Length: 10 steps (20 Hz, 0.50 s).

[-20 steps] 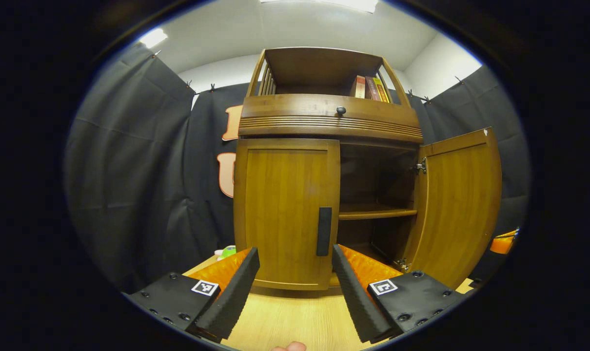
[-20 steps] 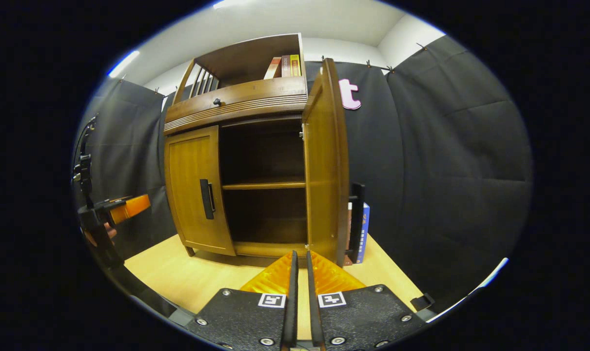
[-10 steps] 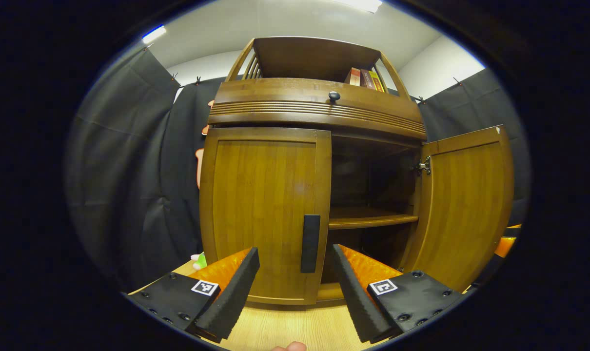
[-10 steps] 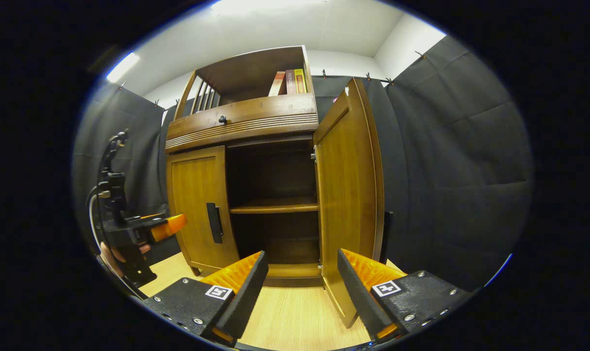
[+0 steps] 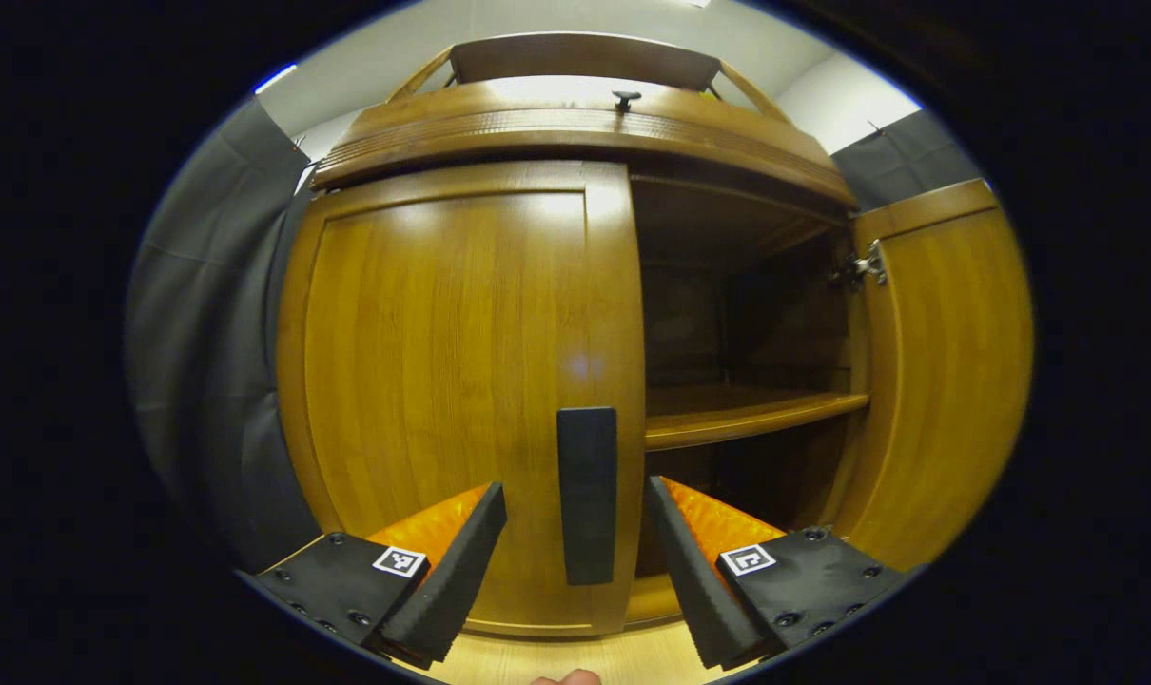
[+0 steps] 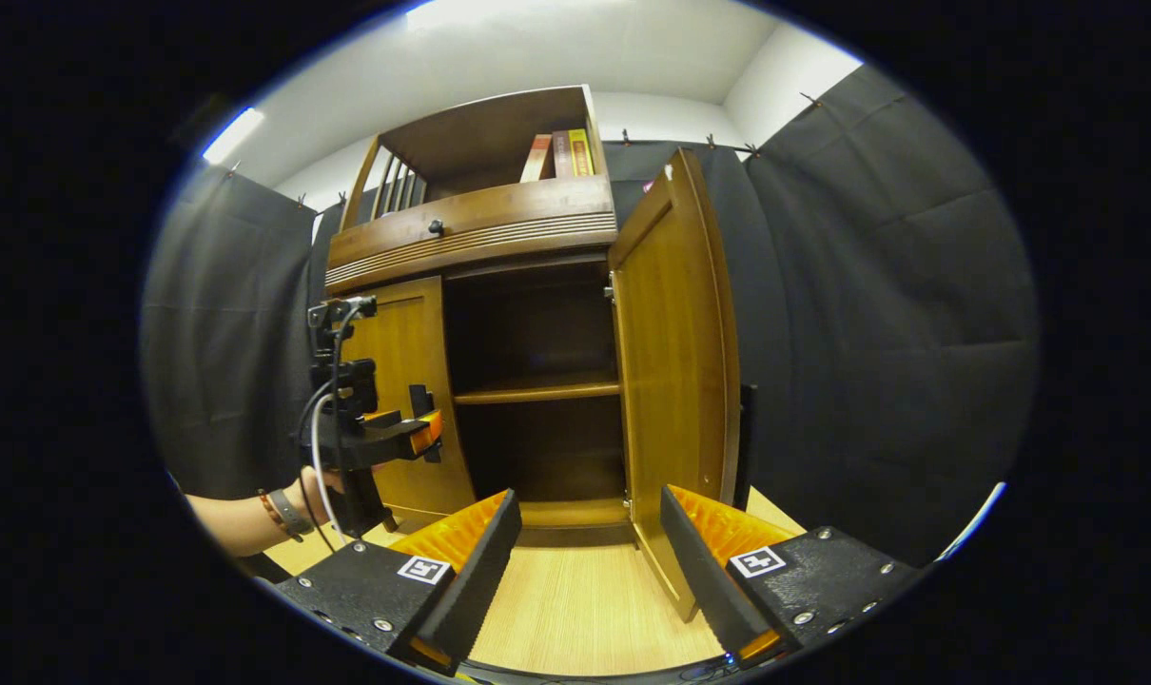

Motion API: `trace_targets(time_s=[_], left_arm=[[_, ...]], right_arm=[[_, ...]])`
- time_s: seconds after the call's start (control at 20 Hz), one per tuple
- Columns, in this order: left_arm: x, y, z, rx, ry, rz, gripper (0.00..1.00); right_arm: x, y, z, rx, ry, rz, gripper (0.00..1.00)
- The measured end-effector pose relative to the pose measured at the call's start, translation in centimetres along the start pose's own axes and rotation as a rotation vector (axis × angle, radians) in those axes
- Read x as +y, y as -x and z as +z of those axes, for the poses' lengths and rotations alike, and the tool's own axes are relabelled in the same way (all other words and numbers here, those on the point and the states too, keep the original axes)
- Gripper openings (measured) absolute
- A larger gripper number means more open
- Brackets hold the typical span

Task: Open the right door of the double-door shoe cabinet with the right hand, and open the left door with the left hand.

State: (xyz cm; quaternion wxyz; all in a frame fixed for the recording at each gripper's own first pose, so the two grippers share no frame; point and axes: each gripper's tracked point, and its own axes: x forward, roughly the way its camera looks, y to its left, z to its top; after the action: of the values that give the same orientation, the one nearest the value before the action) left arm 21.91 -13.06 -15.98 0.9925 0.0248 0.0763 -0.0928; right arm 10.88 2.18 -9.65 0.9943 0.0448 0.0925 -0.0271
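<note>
In the left gripper view the left gripper [image 5: 575, 533] is spread wide and grips nothing; its two fingers stand on either side of the dark upright handle [image 5: 587, 495] of the shoe cabinet's left door [image 5: 452, 381], apart from it, with the handle in the gap between them. That left door is closed, flush under the ribbed drawer front [image 5: 575, 124] with its small dark knob [image 5: 624, 97]. Right of the door the cabinet stands open: a dark interior with one wooden shelf [image 5: 747, 417] across its middle, and beyond it the right door [image 5: 946, 371], swung out on its hinge [image 5: 866, 268] at the cabinet's right edge. A strip of pale wooden floor [image 5: 575, 656] shows under the cabinet's bottom edge. In the right gripper view a forearm with a wristband [image 6: 285, 512] reaches in from the left, its hand [image 6: 333, 480] holding the left gripper [image 6: 428, 433] close to the left door's handle; whether they touch I cannot tell. Further right the open compartment and shelf [image 6: 537, 388] show again, with books [image 6: 556, 154] at the right end of the cabinet's top shelf. The right door [image 6: 675, 362] stands wide open, near edge-on. The right gripper [image 6: 590, 547] is also spread wide and empty, low over the floor [image 6: 585, 609] just before the cabinet's bottom edge, apart from the right door.
</note>
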Motion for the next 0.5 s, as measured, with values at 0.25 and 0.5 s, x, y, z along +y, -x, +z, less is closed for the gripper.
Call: trace_targets(time_s=[0.25,0.5], left_arm=[[0.1,-1.2,-0.1,-0.011,0.003,-0.024,0.96],[-0.2,-1.2,-0.2,-0.015,-0.017,-0.037,0.8]], right_arm=[[-1.2,0.3,-0.3,0.019,0.051,-0.033,0.92],[-1.2,0.1,-0.5,0.023,0.057,-0.03,0.91]])
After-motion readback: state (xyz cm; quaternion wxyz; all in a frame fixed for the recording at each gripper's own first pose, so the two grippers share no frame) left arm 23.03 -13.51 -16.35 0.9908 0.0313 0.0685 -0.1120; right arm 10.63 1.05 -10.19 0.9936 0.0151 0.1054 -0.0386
